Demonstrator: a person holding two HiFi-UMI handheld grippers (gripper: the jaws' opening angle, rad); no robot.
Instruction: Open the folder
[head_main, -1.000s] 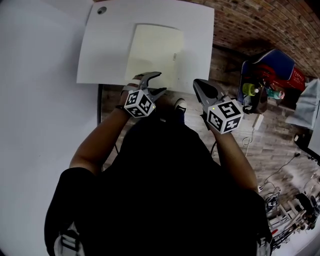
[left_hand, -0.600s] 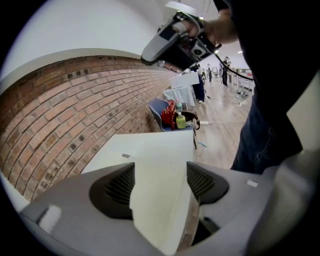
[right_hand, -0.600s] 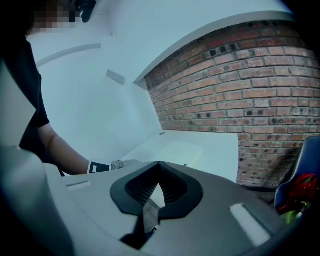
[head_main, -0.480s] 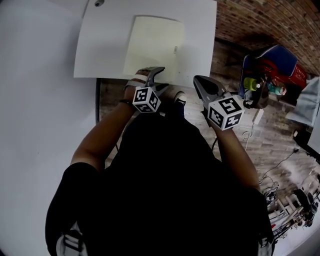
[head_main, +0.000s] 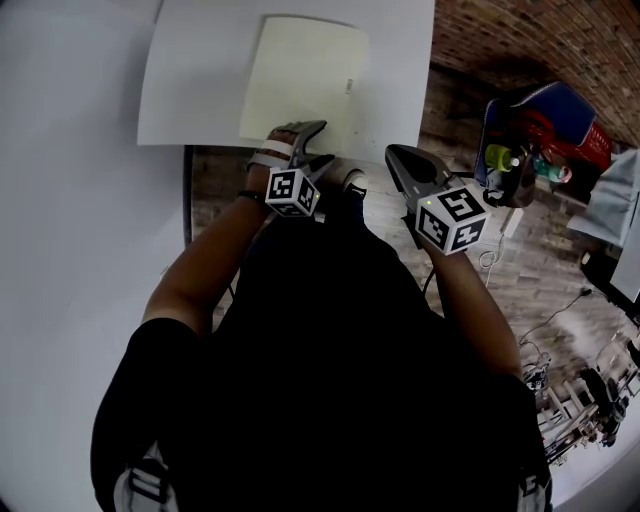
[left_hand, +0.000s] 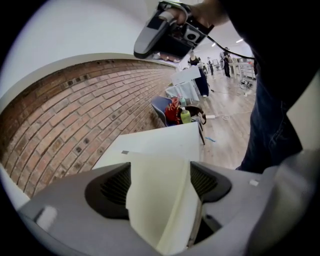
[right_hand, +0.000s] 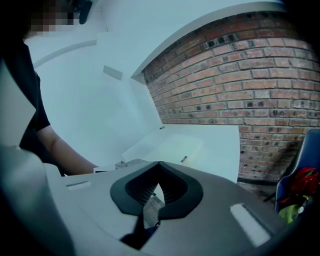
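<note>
The cream folder (head_main: 305, 85) lies on the white bench (head_main: 190, 90). Left tool (head_main: 314, 146): jaws spread, having just been opening; the folder's near edge sits between them, apparently unclamped. Right tool (head_main: 402, 160): jaws pressed together, empty.

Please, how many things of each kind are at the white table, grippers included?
White table: 1
Cream folder: 1
Grippers: 2 (left gripper, jaws have just been opening, folder's corner between them; right gripper, shut)
Total: 4
</note>
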